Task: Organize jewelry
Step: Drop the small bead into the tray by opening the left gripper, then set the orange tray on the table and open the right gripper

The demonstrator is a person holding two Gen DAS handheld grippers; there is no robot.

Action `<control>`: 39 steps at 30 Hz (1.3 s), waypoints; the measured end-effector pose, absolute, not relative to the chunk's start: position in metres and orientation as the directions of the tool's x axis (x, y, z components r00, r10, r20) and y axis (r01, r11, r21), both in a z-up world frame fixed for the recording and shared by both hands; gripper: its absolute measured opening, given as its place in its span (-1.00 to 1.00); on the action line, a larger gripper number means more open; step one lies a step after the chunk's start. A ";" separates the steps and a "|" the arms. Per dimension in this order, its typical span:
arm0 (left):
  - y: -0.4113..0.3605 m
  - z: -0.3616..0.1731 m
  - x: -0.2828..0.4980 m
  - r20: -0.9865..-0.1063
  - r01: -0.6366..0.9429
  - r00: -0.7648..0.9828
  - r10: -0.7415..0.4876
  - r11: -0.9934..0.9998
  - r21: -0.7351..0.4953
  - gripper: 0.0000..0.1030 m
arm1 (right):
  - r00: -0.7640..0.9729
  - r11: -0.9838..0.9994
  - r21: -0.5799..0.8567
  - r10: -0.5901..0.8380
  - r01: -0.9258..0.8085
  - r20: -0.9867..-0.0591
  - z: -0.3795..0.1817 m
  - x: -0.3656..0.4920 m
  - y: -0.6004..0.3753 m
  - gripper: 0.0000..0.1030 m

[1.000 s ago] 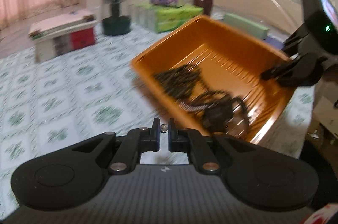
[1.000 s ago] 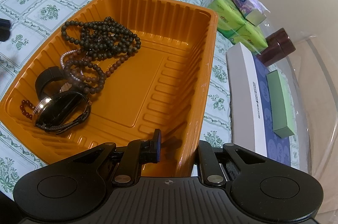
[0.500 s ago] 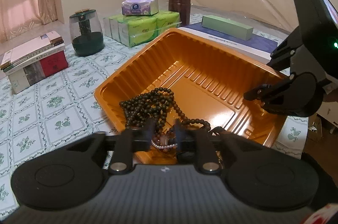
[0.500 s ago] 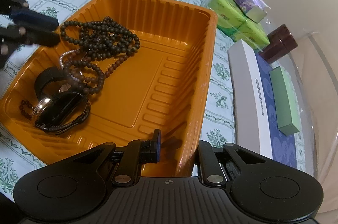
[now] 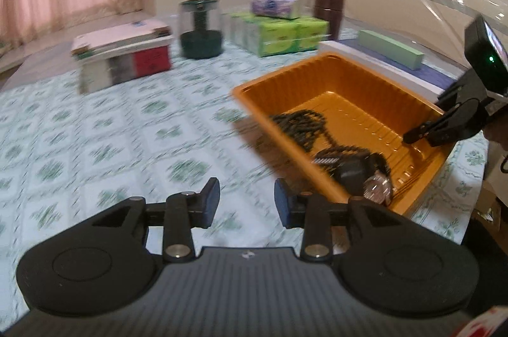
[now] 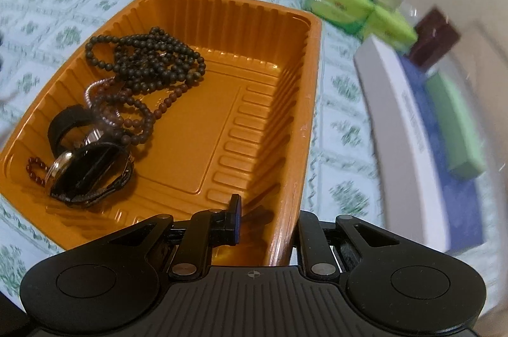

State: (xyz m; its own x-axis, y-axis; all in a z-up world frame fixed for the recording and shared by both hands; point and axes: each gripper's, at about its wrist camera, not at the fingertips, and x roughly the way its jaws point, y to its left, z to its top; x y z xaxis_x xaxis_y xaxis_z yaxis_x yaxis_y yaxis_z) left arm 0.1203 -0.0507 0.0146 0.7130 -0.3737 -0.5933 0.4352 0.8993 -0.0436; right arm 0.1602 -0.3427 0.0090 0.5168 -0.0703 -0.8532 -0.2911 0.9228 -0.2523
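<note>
Right wrist view: right gripper [image 6: 265, 224] clamped on tray [image 6: 312, 57] rim; left gripper [image 5: 247, 198] just opening, empty, beside tray.

Bare tablecloth [image 5: 133, 146] left of the orange tray [image 5: 317, 67]; boxes [image 5: 123, 57] crowd the far side.

No writing can be read. The print on the red box [image 5: 150, 61], the tissue packs [image 5: 279, 36] and the long white box [image 6: 409, 127] is blurred.
</note>
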 end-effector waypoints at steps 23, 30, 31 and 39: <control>-0.004 0.019 0.054 -0.640 0.178 0.721 -0.264 0.964 -0.197 0.77 | 0.756 0.987 0.161 0.097 0.011 -0.648 0.072 0.086 -0.375 0.44; -0.010 0.028 0.034 -0.640 0.135 0.736 -0.221 0.974 -0.181 0.99 | 0.690 0.992 0.119 0.116 -0.043 -0.715 0.066 0.052 -0.317 0.49; -0.011 0.029 0.031 -0.641 0.135 0.736 -0.220 0.974 -0.180 0.99 | 0.675 0.993 0.110 0.117 -0.054 -0.728 0.062 0.049 -0.310 0.49; -0.027 0.023 0.012 -0.688 0.130 0.686 -0.239 0.970 -0.207 0.99 | 0.611 0.988 0.098 0.149 -0.116 -0.777 0.048 0.026 -0.274 0.50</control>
